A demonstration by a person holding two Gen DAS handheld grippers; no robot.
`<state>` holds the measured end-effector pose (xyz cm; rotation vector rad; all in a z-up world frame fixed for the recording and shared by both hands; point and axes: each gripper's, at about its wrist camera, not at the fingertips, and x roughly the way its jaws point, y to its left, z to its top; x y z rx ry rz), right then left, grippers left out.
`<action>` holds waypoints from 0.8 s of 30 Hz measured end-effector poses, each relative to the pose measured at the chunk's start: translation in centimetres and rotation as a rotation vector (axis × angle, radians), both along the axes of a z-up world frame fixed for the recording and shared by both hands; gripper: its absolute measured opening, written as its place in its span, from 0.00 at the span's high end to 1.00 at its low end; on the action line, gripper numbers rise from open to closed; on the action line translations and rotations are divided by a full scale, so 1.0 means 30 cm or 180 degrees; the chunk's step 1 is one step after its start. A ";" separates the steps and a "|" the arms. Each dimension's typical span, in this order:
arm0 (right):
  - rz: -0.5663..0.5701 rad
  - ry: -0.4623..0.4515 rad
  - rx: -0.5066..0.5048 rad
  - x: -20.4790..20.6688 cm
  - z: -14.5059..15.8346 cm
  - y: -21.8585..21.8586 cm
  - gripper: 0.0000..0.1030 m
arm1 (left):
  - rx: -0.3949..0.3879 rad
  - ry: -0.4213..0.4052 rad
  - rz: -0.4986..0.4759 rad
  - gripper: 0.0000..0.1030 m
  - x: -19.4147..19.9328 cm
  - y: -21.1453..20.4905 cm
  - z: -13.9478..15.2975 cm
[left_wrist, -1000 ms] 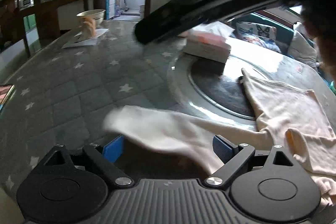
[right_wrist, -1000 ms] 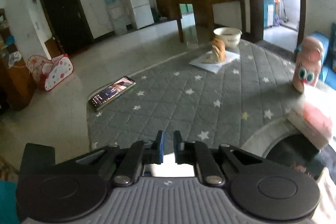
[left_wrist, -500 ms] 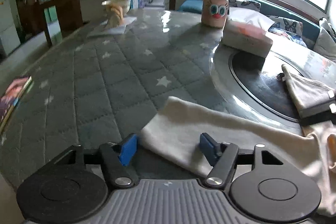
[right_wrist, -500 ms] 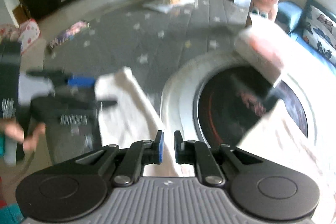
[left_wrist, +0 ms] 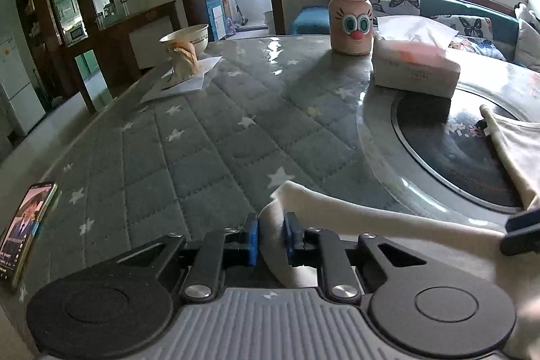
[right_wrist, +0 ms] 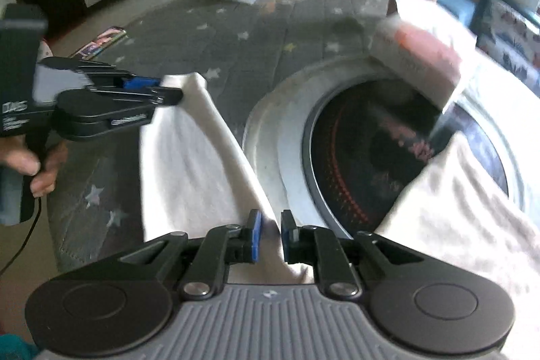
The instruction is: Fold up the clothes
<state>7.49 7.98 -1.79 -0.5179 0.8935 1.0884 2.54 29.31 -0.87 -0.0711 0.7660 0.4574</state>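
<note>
A cream long-sleeved shirt [left_wrist: 354, 215] lies on the round table, its sleeve stretched toward the near edge. My left gripper [left_wrist: 271, 237] is shut on the sleeve's end, the cloth pinched between the blue pads. In the right wrist view the sleeve [right_wrist: 189, 157] runs from the left gripper [right_wrist: 170, 88], held by a hand [right_wrist: 37, 167], down to my right gripper [right_wrist: 271, 233]. The right gripper is shut on the sleeve's edge closer to the shirt's body [right_wrist: 455, 208]. The right gripper's tip [left_wrist: 519, 233] shows at the right edge of the left wrist view.
A glass turntable [left_wrist: 378, 137] sits mid-table with a tissue box [left_wrist: 415, 70] on its rim. A pink cartoon bottle [left_wrist: 351, 19], a bowl [left_wrist: 187, 37], bread on paper [left_wrist: 184, 58] stand further back. A phone [left_wrist: 25, 225] lies at the left edge.
The left gripper went from open around the sleeve's end to shut on it. The right gripper swung from facing the room down onto the sleeve and now grips it.
</note>
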 end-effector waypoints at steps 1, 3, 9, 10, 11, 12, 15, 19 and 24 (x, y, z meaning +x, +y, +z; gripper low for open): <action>0.0052 -0.0025 0.0020 -0.014 0.009 -0.004 0.89 | 0.0019 0.0002 0.0001 0.83 0.006 0.003 -0.001; 0.0221 -0.0069 -0.0005 -0.053 0.018 -0.007 0.89 | 0.0055 0.0005 0.0003 0.83 0.019 0.009 -0.003; 0.0672 -0.0193 -0.0076 -0.220 -0.011 0.000 0.89 | 0.0055 -0.0006 0.0011 0.80 0.018 0.010 -0.004; 0.0739 -0.0227 -0.0059 -0.247 -0.012 0.001 0.89 | 0.0054 -0.0007 0.0016 0.80 0.016 0.010 -0.002; 0.0796 -0.0245 -0.0039 -0.270 -0.010 0.000 0.89 | 0.0039 -0.0012 0.0016 0.80 0.014 0.012 -0.002; 0.0830 -0.0225 -0.0012 -0.285 -0.004 -0.002 0.89 | 0.0026 -0.0017 0.0025 0.76 0.013 0.016 -0.002; 0.0838 -0.0157 0.0004 -0.298 -0.004 -0.003 0.86 | -0.0018 -0.0033 0.0074 0.68 0.008 0.021 0.002; 0.0798 -0.0090 0.0040 -0.298 0.007 -0.014 0.86 | -0.0084 -0.0053 0.0120 0.54 -0.002 0.026 0.009; 0.0667 -0.0034 0.0134 -0.275 0.031 -0.049 0.85 | -0.0148 -0.0099 0.0213 0.37 -0.036 0.016 0.023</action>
